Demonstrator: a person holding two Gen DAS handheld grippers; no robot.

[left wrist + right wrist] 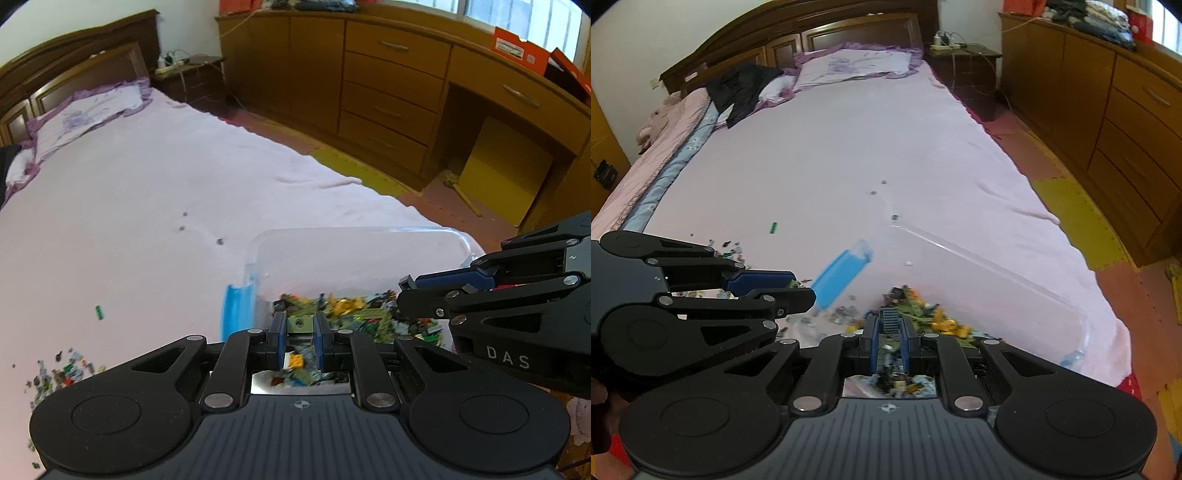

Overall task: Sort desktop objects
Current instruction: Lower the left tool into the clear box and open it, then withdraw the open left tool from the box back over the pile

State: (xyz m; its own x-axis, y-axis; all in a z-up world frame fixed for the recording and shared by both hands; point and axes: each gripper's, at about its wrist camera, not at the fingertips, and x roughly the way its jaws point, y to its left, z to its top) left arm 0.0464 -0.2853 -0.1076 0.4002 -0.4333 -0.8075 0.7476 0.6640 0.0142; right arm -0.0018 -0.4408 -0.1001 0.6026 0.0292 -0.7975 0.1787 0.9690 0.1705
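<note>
Pink sheeting covers the bed (pixel 849 155), which fills most of both views, with a pillow (pixel 853 64) at its far end. Near the bed's right edge sits a clear plastic bin (pixel 354 254) with a blue latch (pixel 236 310) on its left side. A heap of small toy bricks (pixel 354 314) lies in the bin's near end, mostly green and yellow. More loose bricks (pixel 59 373) are scattered on the sheet to the left of the bin, with a single green brick (pixel 98 312) farther out. Both tongs hang over the bin's near end. The left tongs (pixel 300 326) are pinching a light green brick (pixel 299 323) between their blue pads. The right tongs (pixel 888 325) are narrowed on a dark ridged piece (pixel 889 318).
</note>
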